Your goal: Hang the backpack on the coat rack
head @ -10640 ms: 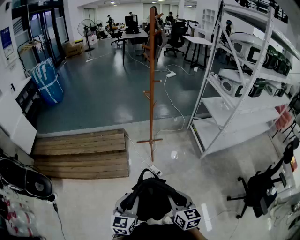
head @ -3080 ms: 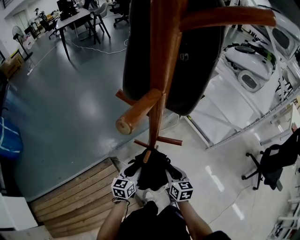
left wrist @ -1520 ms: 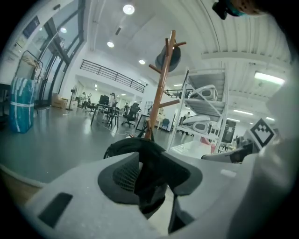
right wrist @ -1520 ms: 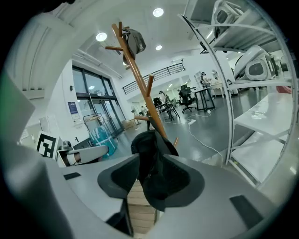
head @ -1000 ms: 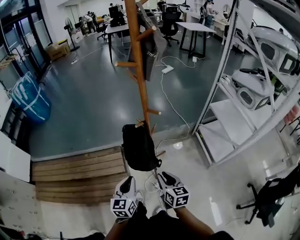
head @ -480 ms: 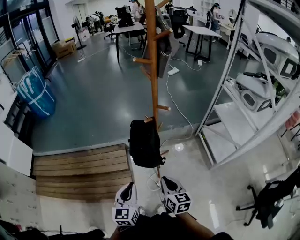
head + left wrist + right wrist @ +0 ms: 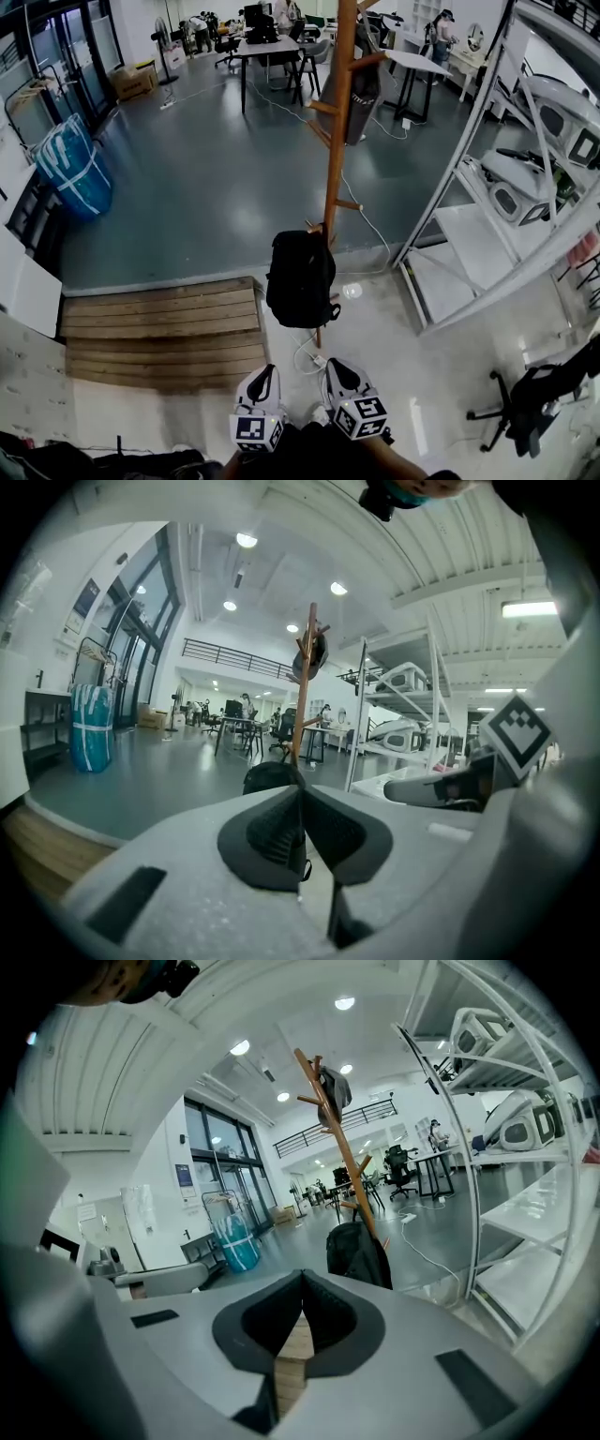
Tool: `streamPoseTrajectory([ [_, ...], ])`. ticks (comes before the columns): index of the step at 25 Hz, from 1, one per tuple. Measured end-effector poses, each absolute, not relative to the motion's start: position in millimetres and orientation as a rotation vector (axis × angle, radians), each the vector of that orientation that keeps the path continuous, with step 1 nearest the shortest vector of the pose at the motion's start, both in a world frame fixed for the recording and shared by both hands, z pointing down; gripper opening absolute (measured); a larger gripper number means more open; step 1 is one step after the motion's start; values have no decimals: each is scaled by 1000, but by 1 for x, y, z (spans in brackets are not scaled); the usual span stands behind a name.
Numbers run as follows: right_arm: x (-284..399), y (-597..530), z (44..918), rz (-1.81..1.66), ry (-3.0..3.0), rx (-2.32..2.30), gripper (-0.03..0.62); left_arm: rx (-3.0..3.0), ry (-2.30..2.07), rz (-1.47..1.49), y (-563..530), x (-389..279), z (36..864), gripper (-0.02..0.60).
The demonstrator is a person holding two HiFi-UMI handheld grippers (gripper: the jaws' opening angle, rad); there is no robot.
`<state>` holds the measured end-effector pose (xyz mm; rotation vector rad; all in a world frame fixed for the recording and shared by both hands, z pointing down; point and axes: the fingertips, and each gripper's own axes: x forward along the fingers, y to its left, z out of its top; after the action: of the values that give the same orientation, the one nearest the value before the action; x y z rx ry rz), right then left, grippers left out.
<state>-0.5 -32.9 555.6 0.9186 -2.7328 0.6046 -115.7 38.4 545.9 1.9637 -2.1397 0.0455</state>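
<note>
The black backpack hangs from a low peg of the wooden coat rack, clear of the floor. It also shows past the jaws in the left gripper view as the backpack and in the right gripper view as the backpack. My left gripper and right gripper are low in the head view, a short way back from the bag, not touching it. Both are shut with nothing between the jaws. The rack carries a dark garment high up.
A wooden step platform lies to the left of the rack's foot. White metal shelving stands at the right, with an office chair lower right. A cable with a power strip lies on the floor near the rack's base. A blue bag stands far left.
Both grippers have drawn back from the hanging backpack, and the view has shifted so the rack sits farther right. The right gripper's jaws have closed.
</note>
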Motion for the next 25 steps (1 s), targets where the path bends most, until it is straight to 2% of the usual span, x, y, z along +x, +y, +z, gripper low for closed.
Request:
streamPoseTrajectory([
  [25, -24, -22, 551, 579, -2745, 897, 12, 1969, -2114, 15, 41, -134, 552, 26],
])
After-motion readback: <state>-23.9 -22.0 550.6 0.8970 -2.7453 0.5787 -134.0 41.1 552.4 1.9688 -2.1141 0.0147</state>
